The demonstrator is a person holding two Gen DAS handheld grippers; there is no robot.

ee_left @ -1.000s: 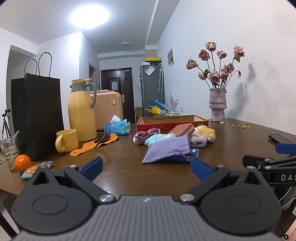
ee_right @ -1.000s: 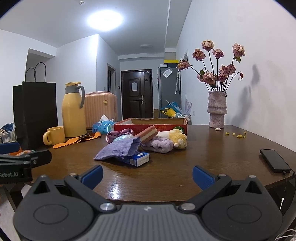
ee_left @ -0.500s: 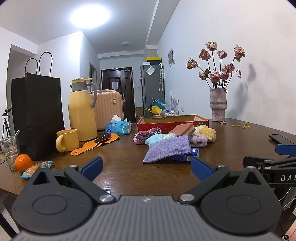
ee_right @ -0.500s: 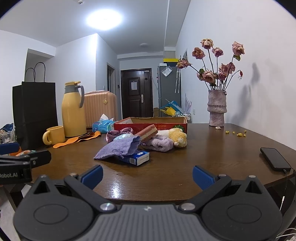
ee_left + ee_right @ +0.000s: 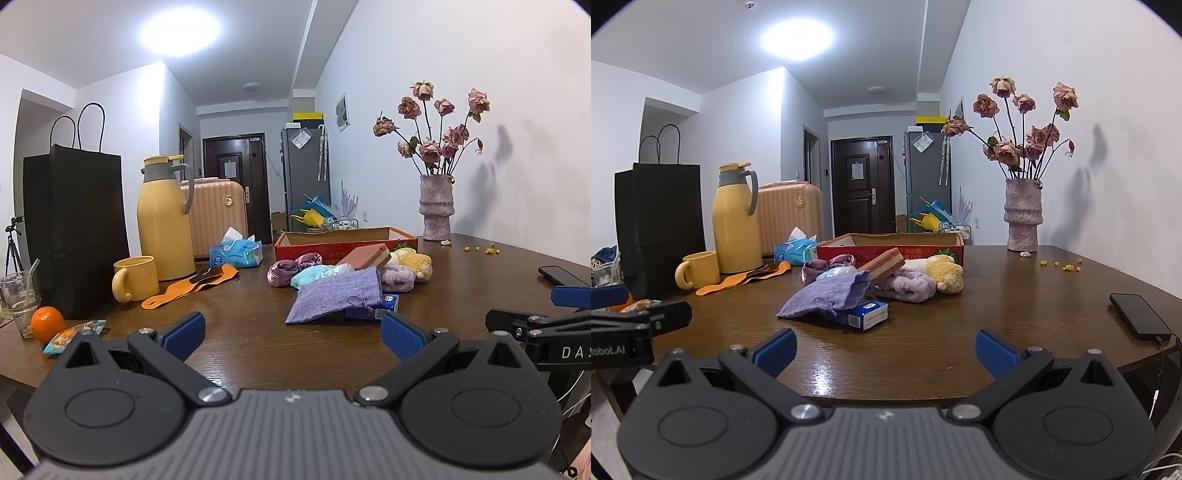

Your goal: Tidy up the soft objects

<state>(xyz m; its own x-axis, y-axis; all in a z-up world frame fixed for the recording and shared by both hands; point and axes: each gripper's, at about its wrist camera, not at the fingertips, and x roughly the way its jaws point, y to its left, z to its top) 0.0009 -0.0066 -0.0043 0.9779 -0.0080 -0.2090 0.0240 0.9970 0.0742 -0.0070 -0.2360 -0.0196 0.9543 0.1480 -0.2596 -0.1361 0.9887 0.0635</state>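
On the brown counter (image 5: pixel 240 343) we see a red cardboard box (image 5: pixel 343 243), and against its near side the soft pile: purple pouch (image 5: pixel 336 295), lilac towel (image 5: pixel 908 288), yellow plush (image 5: pixel 945 273), pink scrunchie (image 5: pixel 284 269). Our left hand-held gripper (image 5: pixel 291 328) and right hand-held gripper (image 5: pixel 886 345) hover well apart from the pile, both released and empty.
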